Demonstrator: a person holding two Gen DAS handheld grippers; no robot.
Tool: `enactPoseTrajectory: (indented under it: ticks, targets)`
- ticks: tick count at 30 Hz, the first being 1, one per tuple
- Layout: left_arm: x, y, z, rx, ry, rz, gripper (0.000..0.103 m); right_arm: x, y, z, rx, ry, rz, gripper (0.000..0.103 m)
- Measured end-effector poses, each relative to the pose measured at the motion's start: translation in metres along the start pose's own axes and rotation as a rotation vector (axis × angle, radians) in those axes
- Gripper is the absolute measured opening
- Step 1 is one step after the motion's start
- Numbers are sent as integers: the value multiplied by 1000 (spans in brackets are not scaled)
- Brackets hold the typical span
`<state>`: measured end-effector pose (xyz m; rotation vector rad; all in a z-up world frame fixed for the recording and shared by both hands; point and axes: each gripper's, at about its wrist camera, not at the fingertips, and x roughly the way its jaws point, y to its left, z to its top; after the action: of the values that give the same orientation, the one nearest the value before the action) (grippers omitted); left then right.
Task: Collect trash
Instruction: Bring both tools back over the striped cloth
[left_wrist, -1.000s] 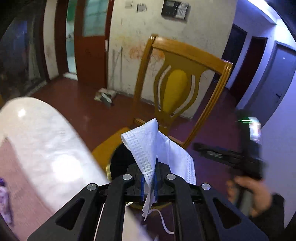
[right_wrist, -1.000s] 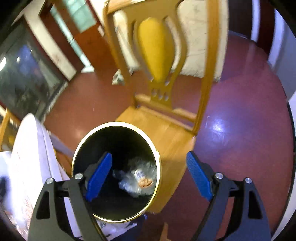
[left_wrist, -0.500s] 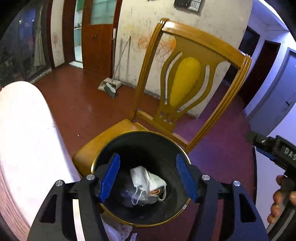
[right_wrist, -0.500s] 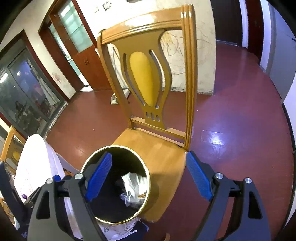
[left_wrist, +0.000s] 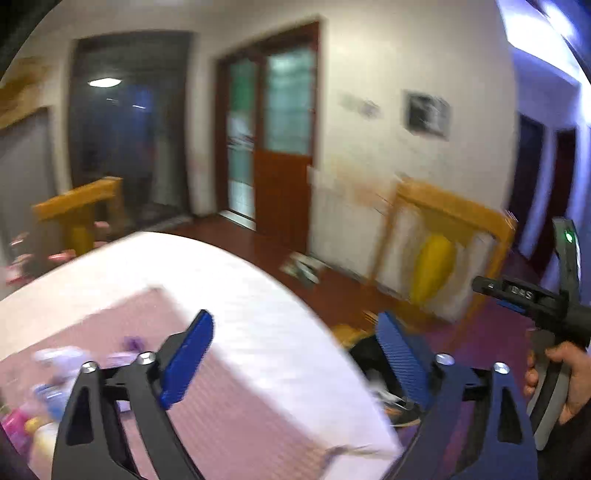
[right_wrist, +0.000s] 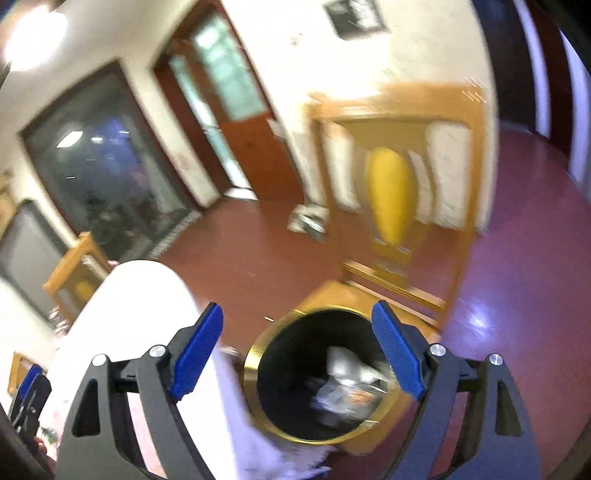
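Table (left_wrist: 236, 280) – white oval rim with a pink centre panel – fills the lower left of the left wrist view, badly blurred. Small purple, pink and yellow items sit on the pink area at far left; too smeared to identify. In the right wrist view the same table edge (right_wrist: 147, 295) runs down the left side.

Wooden chair (right_wrist: 399, 177) with a yellow back panel stands behind the bin, seat toward the cameras, back upright near the wall. A second chair (left_wrist: 79, 214) is on the far side of the table.

Bin (right_wrist: 258, 358) – black inside, gold rim – sits on the floor just beside the table edge, mouth pointing straight up, in front of the chair seat. In the left wrist view only a sliver of it (left_wrist: 364, 352) shows past the table.

Trash (right_wrist: 343, 380) lies at the bottom of the bin: crumpled white and clear stuff with an orange patch, no clear long axis, blurred.

Left gripper (left_wrist: 295, 365): blue pads spread wide, nothing between them, touching nothing.

Right gripper (right_wrist: 297, 358): also spread wide and empty, hanging above the bin mouth. Its body (left_wrist: 532, 299) shows at the right of the left wrist view, held in the person's hand (left_wrist: 561, 380).
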<state>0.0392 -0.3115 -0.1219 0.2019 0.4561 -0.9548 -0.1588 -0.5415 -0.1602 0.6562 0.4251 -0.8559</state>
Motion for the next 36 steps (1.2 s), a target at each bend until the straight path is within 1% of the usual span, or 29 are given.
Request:
enactPoseTrajectory:
  ticks: [2,3,5,6,8,9,10,12,14,16,18,21,24,25,29,36]
  targets:
    - [-37,32,0,-13,-46,138,97,-13,37,-2,-51,-24,80,83]
    - [-50,43,0,-15,-58,188,97,-20,57,-6,-80,-34,127,83]
    - [-89,75,-4,-41,-73,329,97,-39,111,-17,-162,-53,244,83]
    - [-104,86,-6,-57,-81,372,97,-49,138,-24,-205,-64,301,83]
    - [-146,117,-14,-105,-96,476,97,-69,178,-36,-268,-86,376,84]
    - [-159,125,-17,-116,-92,506,97,-80,199,-44,-302,-98,417,84]
    - [-175,139,-23,-127,-85,543,97,-88,212,-50,-325,-104,448,85]
    - [-204,161,-34,-155,-68,653,97,-104,244,-64,-380,-111,522,86]
    - [-236,179,-48,-196,-64,749,97,-115,264,-73,-424,-111,566,86]
    - [-262,196,-60,-242,-67,801,97,-128,285,-85,-469,-116,606,86]
    - [-285,213,-71,-282,-75,831,97,-135,299,-92,-497,-112,635,86]
    - [-303,222,-81,-315,-81,857,97,-145,315,-101,-529,-116,647,86]
    - [-314,229,-92,-335,-85,857,97,-153,325,-105,-557,-122,645,86]
    - [-317,232,-95,-339,-87,855,97,-155,323,-107,-562,-126,645,86]
    - [-318,236,-99,-348,-87,848,97,-162,328,-113,-583,-136,650,86]
    - [-310,235,-94,-347,-77,860,97,-157,335,-117,-604,-122,654,86]
